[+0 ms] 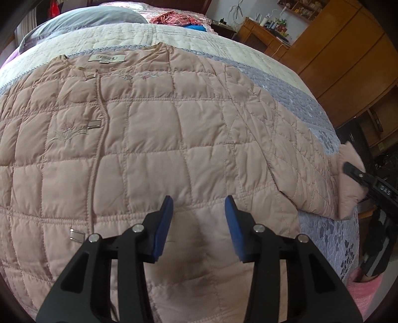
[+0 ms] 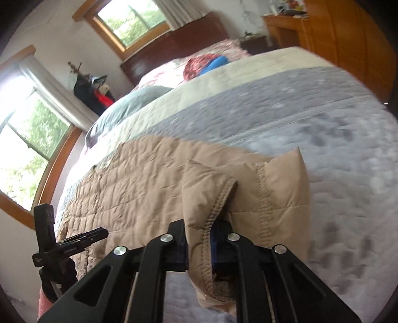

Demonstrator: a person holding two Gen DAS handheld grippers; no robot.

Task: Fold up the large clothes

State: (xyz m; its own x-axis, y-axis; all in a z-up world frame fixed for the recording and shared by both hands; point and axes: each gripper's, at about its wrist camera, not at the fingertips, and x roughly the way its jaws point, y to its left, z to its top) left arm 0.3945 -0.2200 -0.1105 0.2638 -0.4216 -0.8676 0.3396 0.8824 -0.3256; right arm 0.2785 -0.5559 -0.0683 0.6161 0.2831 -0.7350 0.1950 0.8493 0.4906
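While clamped on the cuff [image 2: 219, 198] of the jacket's sleeve, holds that cuff bunched and lifted off the bedspread [image 2: 286, 119] near the bed's right edge: right gripper [image 2: 199, 238], blue pads pressed together on the folded fabric, stitched hem curling down between them. Seen too at the right rim of the left view, black finger across the raised cuff [image 1: 349, 183]. Left gripper [image 1: 199, 223], jaws standing partly apart above the lower front of the jacket [image 1: 154, 139], blue fingers [image 1: 164, 228] just over the quilted panel; cannot tell whether any fabric is pinched between them. Jacket spread flat, front up, across the near end of the bed, collar and label [image 1: 108, 58] toward the headboard end, metal clasps [image 1: 95, 123] down the middle seam, right sleeve running out to the bed's right edge. Beyond the collar, a grey pillow [image 1: 84, 21] and a heap of red and blue clothes [image 1: 179, 20]. Wooden wardrobe [image 1: 348, 54] past the bed's right side; windows [image 2: 32, 139] on the far wall.
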